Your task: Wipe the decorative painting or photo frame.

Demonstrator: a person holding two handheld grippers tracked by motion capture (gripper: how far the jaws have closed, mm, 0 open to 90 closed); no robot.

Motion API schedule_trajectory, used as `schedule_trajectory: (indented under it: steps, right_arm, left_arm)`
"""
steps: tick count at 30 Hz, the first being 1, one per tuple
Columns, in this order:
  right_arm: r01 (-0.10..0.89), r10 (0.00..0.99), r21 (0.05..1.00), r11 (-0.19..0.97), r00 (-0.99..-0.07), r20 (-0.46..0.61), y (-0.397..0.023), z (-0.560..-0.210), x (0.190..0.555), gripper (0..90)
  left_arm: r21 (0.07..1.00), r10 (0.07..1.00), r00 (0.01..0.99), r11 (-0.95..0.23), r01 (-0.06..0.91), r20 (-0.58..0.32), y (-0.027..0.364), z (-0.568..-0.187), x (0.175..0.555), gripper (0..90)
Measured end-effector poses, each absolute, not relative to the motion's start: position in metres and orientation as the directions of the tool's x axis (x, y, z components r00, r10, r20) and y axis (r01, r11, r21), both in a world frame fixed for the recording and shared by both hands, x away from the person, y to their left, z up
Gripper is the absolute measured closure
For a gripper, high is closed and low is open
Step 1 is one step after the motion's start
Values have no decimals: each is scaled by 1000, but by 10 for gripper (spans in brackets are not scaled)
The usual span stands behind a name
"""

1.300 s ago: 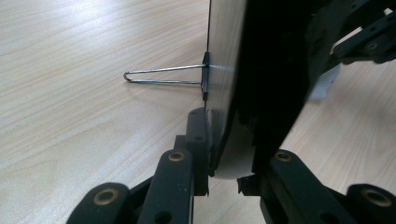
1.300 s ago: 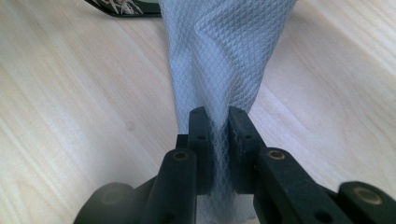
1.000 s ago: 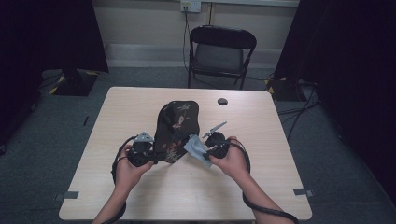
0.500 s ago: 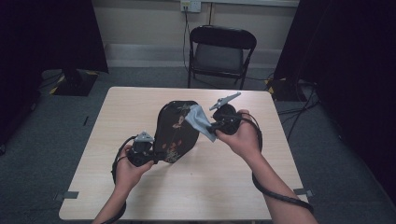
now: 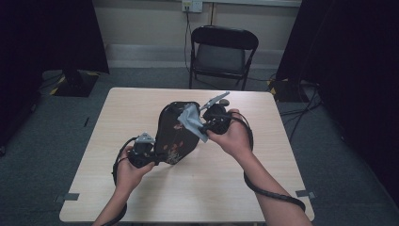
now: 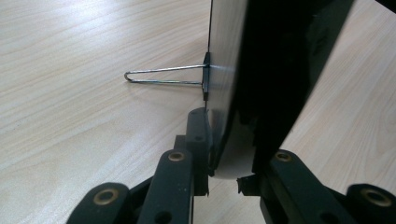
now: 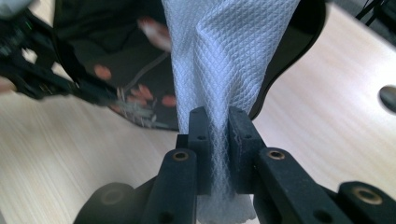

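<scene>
Right gripper view | cloth [image 7: 229, 60] pinched between fingers [image 7: 200, 140] | left fingers [image 6: 198, 135] clamp tray [image 6: 261, 70] edge

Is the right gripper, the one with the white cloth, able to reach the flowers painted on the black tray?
Probably yes. The right gripper holds the white waffle cloth right at the black flower-painted tray, which the left gripper props up facing it. Nothing stands between.

The left gripper [image 5: 153, 157] sits at lower centre-left of the high view, its jaws clamped shut, the forearm rising from the bottom edge. The right gripper [image 5: 200, 123] is held higher, near the frame's centre, jaws pinched together, its forearm reaching up from the lower right.
</scene>
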State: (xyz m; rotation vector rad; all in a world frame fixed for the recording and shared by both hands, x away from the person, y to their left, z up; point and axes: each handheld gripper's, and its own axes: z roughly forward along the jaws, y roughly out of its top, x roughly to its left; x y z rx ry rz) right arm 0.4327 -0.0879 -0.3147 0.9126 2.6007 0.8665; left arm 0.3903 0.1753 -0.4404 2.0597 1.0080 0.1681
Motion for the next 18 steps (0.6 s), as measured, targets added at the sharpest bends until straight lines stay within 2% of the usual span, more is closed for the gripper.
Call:
schedule_trajectory:
  steps: [18]
  right_arm:
    - [573, 636, 489, 658, -771, 48, -83, -407, 427, 819]
  left_arm:
    - [719, 709, 671, -348, 602, -219, 175, -440, 391, 784]
